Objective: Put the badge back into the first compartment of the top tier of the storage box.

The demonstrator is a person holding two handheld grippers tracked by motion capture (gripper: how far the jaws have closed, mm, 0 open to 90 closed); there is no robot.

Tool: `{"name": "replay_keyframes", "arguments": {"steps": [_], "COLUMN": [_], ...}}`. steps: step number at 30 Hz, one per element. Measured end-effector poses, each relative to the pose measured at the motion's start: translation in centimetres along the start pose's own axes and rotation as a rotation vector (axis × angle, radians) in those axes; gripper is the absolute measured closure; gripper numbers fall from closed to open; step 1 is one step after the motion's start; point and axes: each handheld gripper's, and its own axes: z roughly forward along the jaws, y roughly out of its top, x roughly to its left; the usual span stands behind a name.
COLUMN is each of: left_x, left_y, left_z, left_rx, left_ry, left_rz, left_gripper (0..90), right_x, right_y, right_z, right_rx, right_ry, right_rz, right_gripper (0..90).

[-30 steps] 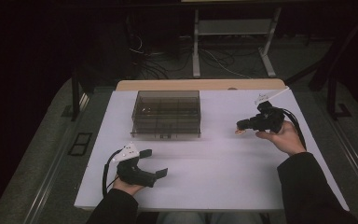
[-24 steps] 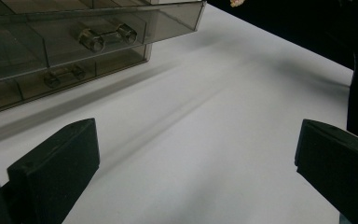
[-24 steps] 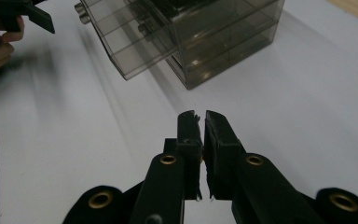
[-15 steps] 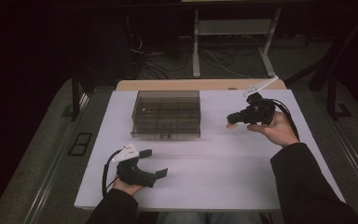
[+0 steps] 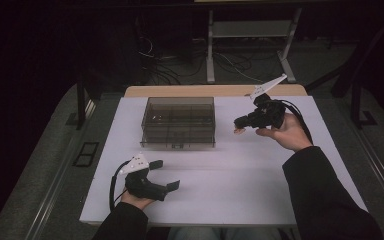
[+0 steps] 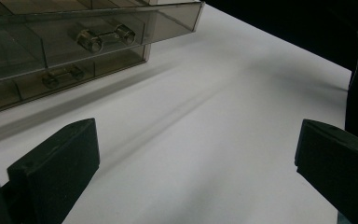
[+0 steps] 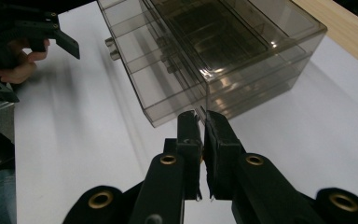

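Your right gripper (image 5: pixel 238 125), jaws pinched shut on something small and thin, hovers just right of the smoked drawer box (image 5: pixel 179 121). Bring it over the box squarely. Your left gripper (image 5: pixel 166 174) rests open, near the box's front.

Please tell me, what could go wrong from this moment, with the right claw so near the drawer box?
1. The right claw is shut on a small thin object that barely shows between its jaws; the grip looks slight, so the object might slip out onto the white table.
2. That claw hovers close to a corner of the smoky plastic drawer box; a careless move could bump the box.
3. The left claw rests open, apart from the box, so nothing steadies it.
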Motion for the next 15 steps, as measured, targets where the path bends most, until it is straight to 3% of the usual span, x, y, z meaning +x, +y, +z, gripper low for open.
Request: {"name": "replay_keyframes", "arguments": {"steps": [15], "left_x": [0.0], "left_y": [0.0], "left_z": [0.0], "left_rx": [-0.004], "left_ry": [-0.002], "left_rz": [0.000], "left_gripper": [0.0], "right_x": [1.3], "right_y": [2.1], "right_z": [2.3], "right_rx": [0.030], "right_ry": [0.023], "right_rz": [-0.062], "right_gripper": [83.8]}}
